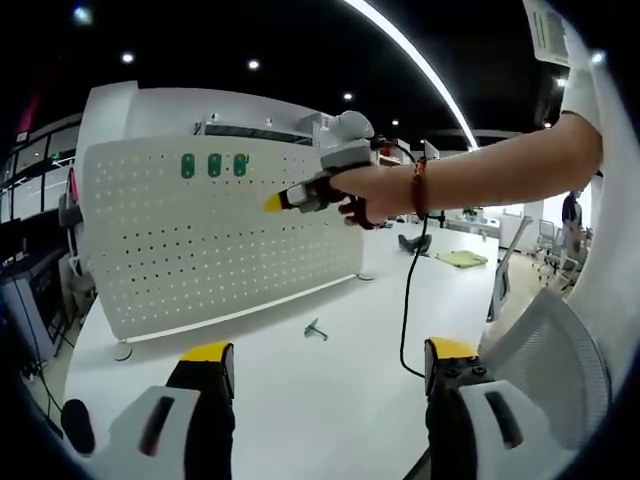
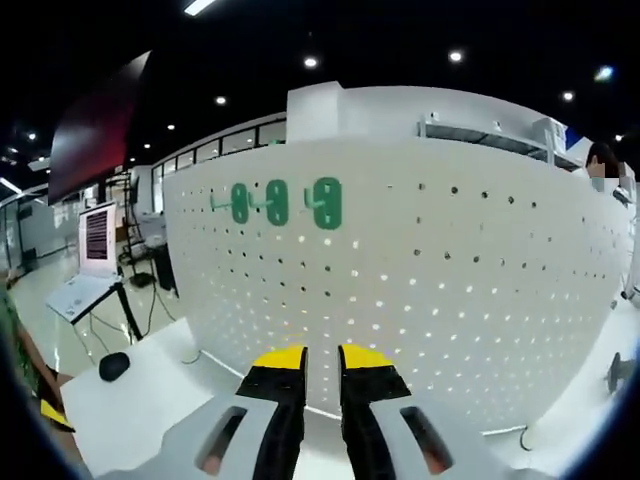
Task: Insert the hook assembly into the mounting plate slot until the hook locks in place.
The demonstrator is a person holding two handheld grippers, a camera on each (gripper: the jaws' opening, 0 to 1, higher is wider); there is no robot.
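White table, white board with holes, and a big dim room with small lights above.

White table held the standing board, and three green hooks sat in a row near the board's top. A small grey hook part lay flat on the table, between the board and the left tongs, well apart from both. The left tongs were spread wide over the table and held nothing. The right tongs were up in front of the board, in a hand. In the right gripper view, the right tongs were almost pressed together with a thin gap, pinched nothing, and pointed at the board below the green hooks.
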